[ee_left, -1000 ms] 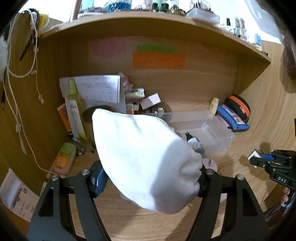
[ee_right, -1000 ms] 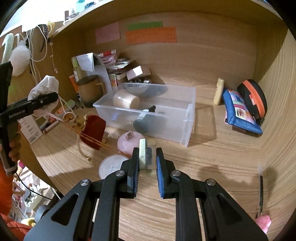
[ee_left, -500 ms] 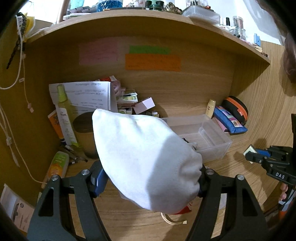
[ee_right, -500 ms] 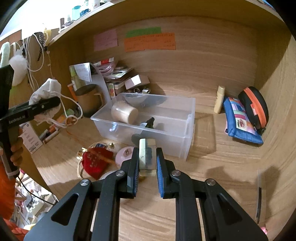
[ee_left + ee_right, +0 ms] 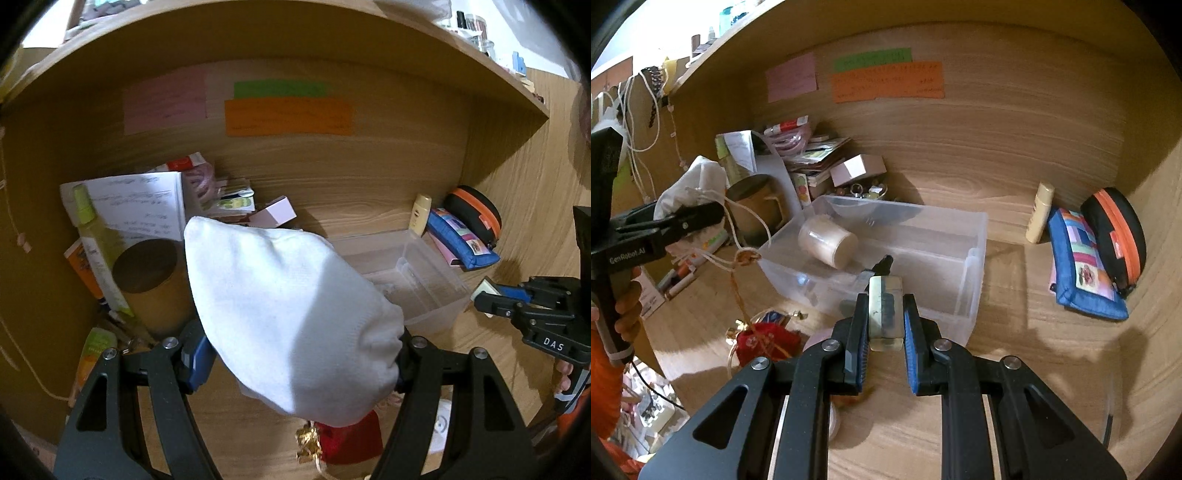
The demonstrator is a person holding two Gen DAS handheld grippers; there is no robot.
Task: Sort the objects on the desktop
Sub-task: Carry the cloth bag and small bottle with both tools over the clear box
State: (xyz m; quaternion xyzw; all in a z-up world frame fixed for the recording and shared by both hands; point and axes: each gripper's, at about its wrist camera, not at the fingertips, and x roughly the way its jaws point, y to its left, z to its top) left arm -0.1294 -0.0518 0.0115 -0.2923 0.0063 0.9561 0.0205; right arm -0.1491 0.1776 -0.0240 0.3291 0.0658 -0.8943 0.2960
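My left gripper (image 5: 303, 354) is shut on a white cloth pouch (image 5: 288, 317), held in the air left of the clear plastic bin (image 5: 417, 280); the pouch hides the fingertips. In the right wrist view the pouch (image 5: 690, 188) trails cords down to a red drawstring bag (image 5: 764, 343) on the desk. My right gripper (image 5: 886, 325) is shut on a small clear rectangular block (image 5: 885, 314), held over the bin's (image 5: 975, 266) front edge. A cream jar (image 5: 827, 240) and a dark dropper bottle (image 5: 881, 266) lie in the bin.
A brown canister (image 5: 753, 206), papers and small boxes (image 5: 857, 168) crowd the back left. A cream tube (image 5: 1039, 212), blue pouch (image 5: 1082, 266) and black-orange case (image 5: 1119, 236) sit at the right. Pink and white round lids lie under my right gripper.
Both grippers rose and moved forward toward the bin. The red bag, earlier dangling by its cords from the pouch, now rests on the desk. The block is now over the bin's front wall.
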